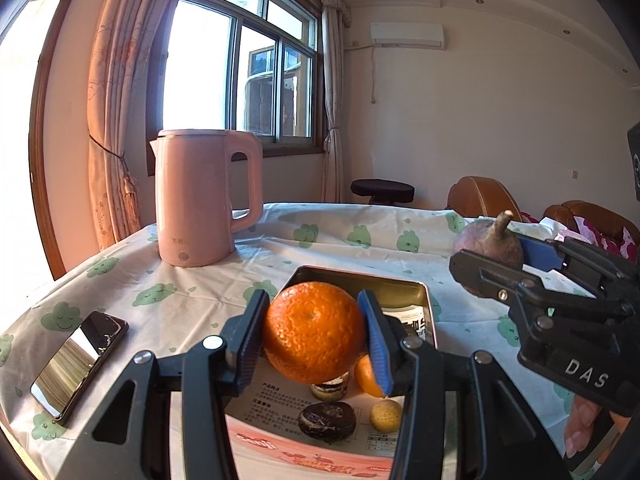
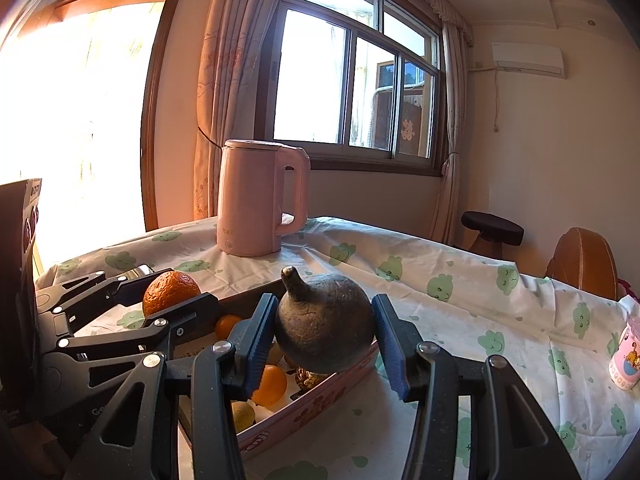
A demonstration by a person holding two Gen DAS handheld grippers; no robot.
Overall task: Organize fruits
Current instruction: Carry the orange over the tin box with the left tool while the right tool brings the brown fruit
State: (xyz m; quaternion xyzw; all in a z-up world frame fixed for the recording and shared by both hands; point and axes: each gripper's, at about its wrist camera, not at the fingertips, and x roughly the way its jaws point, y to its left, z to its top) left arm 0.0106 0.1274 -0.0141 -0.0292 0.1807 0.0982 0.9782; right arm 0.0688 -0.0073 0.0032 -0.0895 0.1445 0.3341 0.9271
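Your left gripper (image 1: pixel 314 340) sits nearest the lens, its blue pads closed on a large orange (image 1: pixel 313 332) and holding it in the air above the tin box (image 1: pixel 424 300). Its peel is bright, coarse and dimpled, with a small navel facing you. Your right gripper (image 2: pixel 324 330) likewise clamps a dark, grey-purple round fruit (image 2: pixel 324 322) with a stubby, crooked stem pointing up and left; its skin looks dull and slightly scuffed, and you cannot tell what kind it is. This fruit hangs over the near right edge of the box, beside the orange and apart from it.

Below the orange, on the printed paper lining the box, lie a small tangerine (image 1: pixel 366 376), a pale yellowish round fruit (image 1: pixel 386 415) and two dark, shrivelled round items (image 1: pixel 327 420), one half hidden under the orange; what they are is hard to make out. The gripper frames cut off the near part of the box in both views.

Left of the box, a phone (image 1: pixel 78 364) lies flat on the tablecloth (image 1: pixel 224 276) printed with green clouds. At the right edge a small pink container (image 2: pixel 627 354) stands, partly cut off. Farther back, a pink electric kettle (image 1: pixel 204 196) stands upright. Beyond the table you see a black stool (image 1: pixel 382 191), brown leather chairs (image 1: pixel 482 198), curtains and a bright window (image 1: pixel 240 76) whose glare washes out the left side.
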